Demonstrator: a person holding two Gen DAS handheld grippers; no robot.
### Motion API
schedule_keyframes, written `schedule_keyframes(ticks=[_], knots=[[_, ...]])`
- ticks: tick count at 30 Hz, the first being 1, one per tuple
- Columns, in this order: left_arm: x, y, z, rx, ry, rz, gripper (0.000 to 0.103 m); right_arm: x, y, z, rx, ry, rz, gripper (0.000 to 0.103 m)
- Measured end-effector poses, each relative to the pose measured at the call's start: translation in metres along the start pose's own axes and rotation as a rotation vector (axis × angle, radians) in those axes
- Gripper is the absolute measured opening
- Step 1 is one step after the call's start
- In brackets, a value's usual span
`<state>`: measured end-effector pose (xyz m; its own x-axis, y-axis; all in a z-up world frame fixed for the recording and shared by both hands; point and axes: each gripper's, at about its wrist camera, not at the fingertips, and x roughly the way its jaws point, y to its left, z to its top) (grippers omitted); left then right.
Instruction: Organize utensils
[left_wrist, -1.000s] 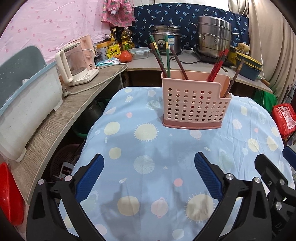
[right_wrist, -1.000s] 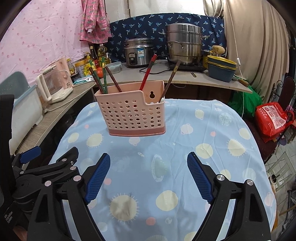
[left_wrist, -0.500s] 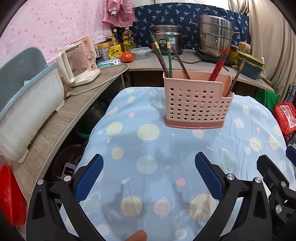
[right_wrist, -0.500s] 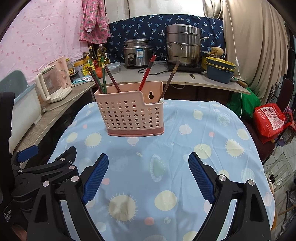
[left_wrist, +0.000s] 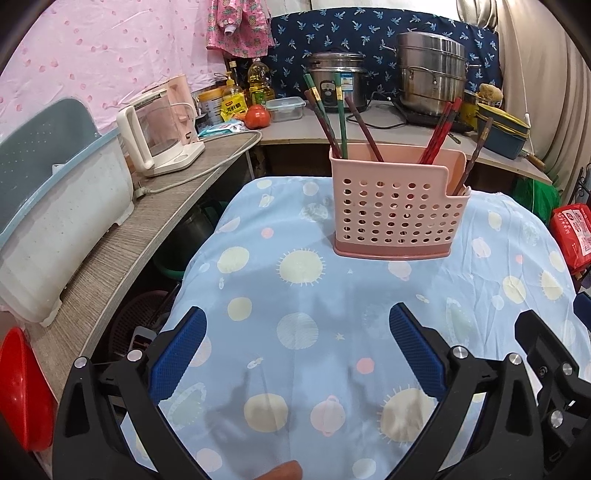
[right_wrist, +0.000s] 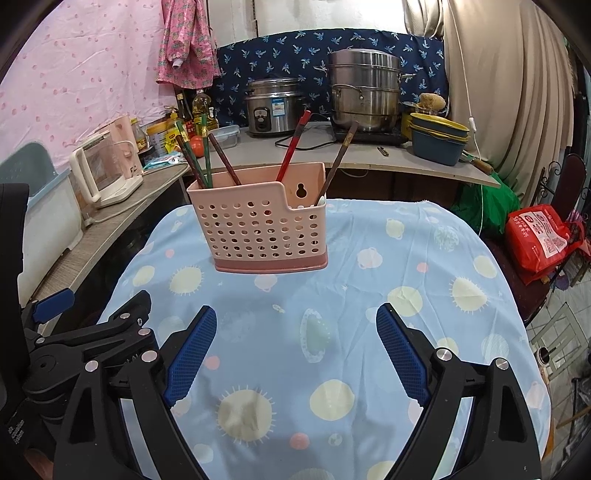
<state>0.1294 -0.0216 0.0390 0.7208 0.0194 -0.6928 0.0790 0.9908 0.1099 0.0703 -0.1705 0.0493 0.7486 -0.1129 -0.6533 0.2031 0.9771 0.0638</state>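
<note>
Basket (left_wrist: 397, 206), pink plastic w/ holes, stands upright at far side of table (left_wrist: 332, 332) on blue spotted cloth. Chopsticks sorted inside: green + dark ones (left_wrist: 334, 114) at left end, red pair (left_wrist: 441, 131) right of centre, one dark stick (left_wrist: 476, 155) in low right-hand compartment. Left gripper (left_wrist: 297, 347) spread wide, nothing btw. pads, hangs over near part of cloth. Right gripper (right_wrist: 295, 350) likewise spread wide, empty, just beside the left. Both well apart from basket.

Bright even indoor light, soft shadows, fisheye-bent edges, sharp focus
</note>
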Motion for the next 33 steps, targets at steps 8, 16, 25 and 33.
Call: schedule_keyframes(ticks=[8, 16, 25, 33], knots=[[0.0007, 0.0002, -0.0014, 0.005, -0.002, 0.005, 0.095, 0.0006, 0.0006, 0.0001, 0.006, 0.003, 0.001, 0.085], [0.0018, -0.0008, -0.0028, -0.002, -0.001, 0.018, 0.095, 0.0007, 0.0010, -0.0014, 0.008, 0.003, 0.001, 0.085], [0.0017, -0.0010, -0.0035, 0.000, -0.001, 0.020, 0.095, 0.0009, 0.0010, -0.0032, 0.009, 0.005, 0.000, 0.085], [0.0018, -0.0013, -0.0039, 0.000, -0.001, 0.022, 0.095, 0.0009, 0.0006, -0.0031, 0.010, 0.005, 0.000, 0.085]])
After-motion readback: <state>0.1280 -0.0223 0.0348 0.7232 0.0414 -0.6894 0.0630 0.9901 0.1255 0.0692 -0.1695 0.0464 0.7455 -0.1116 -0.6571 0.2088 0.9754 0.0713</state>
